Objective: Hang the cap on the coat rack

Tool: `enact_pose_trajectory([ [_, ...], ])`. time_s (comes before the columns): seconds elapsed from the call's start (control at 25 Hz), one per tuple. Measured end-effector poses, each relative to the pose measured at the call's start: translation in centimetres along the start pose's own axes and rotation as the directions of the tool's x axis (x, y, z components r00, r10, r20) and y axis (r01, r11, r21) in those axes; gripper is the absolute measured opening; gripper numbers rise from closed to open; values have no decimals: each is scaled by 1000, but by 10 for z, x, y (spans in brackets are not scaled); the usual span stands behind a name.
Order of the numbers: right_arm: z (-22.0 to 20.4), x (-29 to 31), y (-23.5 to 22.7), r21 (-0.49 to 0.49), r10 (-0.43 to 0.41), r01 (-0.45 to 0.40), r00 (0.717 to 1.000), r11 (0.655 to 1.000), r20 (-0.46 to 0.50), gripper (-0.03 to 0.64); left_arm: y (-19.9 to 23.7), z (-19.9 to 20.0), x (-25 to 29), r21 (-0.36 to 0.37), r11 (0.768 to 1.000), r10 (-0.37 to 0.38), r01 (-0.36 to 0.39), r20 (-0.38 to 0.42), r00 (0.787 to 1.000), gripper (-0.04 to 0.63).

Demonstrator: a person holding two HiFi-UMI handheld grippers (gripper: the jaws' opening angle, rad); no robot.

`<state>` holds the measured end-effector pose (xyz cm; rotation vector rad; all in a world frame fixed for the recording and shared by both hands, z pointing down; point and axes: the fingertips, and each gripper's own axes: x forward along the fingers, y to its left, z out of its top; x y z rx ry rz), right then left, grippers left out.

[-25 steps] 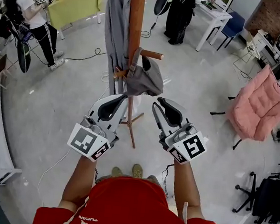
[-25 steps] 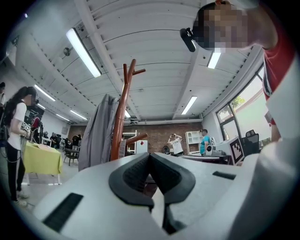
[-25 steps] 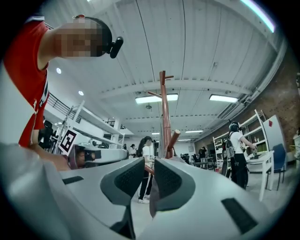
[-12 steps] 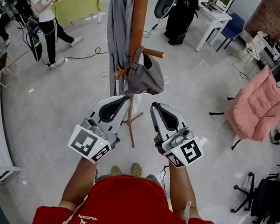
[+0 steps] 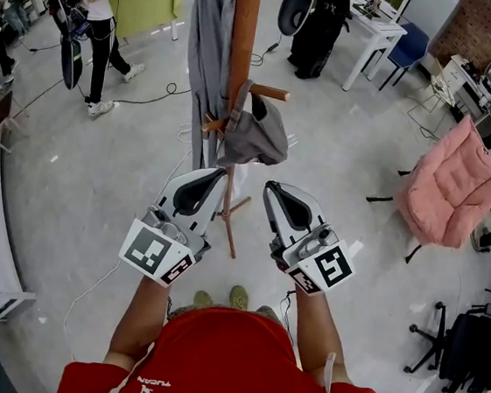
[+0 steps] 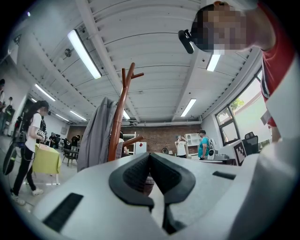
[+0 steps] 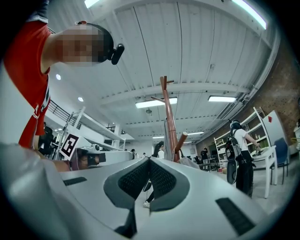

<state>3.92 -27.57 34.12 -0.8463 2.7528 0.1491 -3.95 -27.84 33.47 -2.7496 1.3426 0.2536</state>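
White-shelled right gripper (image 5: 273, 187) had just closed its jaws on nothing. The left gripper (image 5: 221, 173) was also shut and empty. Just beyond them the cap (image 5: 257, 135) hung from a peg of the coat rack (image 5: 244, 24), so the task looked done. A grey coat (image 5: 206, 46) hung alongside, and nothing blocked a retreat.

Grippers side by side, jaws together
The left gripper (image 5: 222, 172) and right gripper (image 5: 269, 186) pointed forward from outstretched bare forearms (image 5: 146, 310), each with jaws closed tip to tip.

support: coat rack (image 5: 242, 23) | hanging on it: cap (image 5: 257, 135), grey coat (image 5: 207, 50)
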Motion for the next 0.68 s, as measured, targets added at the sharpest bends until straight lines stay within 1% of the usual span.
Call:
enact_pose_trajectory([
  [0.68,-2,-3,-5,6,-11,11,1000,1000,-3,23,0,1,-2,-7,1000,15,-15,1,1000,9],
])
